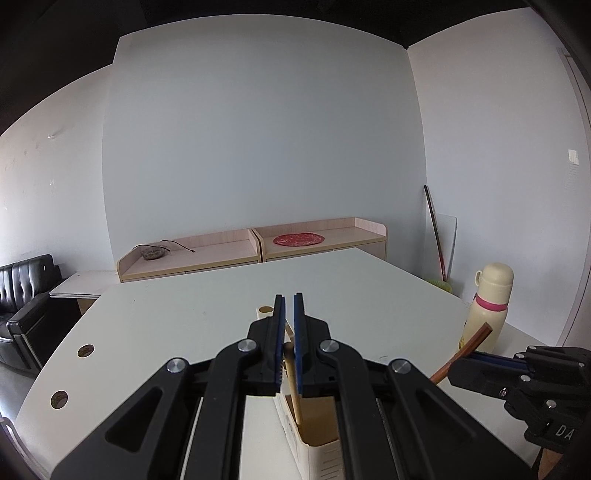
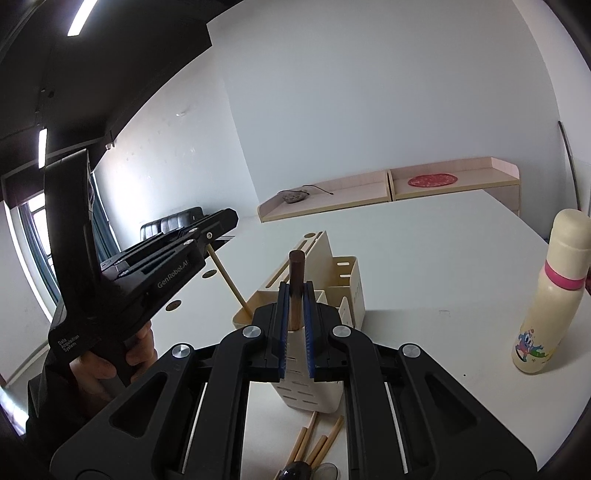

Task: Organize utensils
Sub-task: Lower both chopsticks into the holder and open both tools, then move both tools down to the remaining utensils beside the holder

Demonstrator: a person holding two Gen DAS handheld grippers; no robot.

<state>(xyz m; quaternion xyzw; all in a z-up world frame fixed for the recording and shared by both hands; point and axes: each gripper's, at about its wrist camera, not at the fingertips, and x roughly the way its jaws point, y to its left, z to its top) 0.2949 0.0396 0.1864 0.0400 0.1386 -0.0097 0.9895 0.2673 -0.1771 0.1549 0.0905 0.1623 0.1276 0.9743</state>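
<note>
Beside the holder [image 2: 332, 291], a bottle [image 2: 550, 295] stands apart.

Even, soft daylight is seen throughout, supplemented by ceiling strip lights [image 2: 82, 17] and a bright window [image 2: 35, 236]. Strong fisheye bending and dark vignetting are shown at the edges.

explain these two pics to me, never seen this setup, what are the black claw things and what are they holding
Each picture comes from a camera mounted on a handheld black claw, looking along its two blue-padded fingers; a person works one in each hand. The left claw grips a pale wooden chopstick, lowering it into the cream plastic utensil holder on the white table. The right claw grips dark brown chopsticks. More pale wooden chopsticks lie on the table near the holder, and a cream bottle with a pink band stands beside it.
</note>
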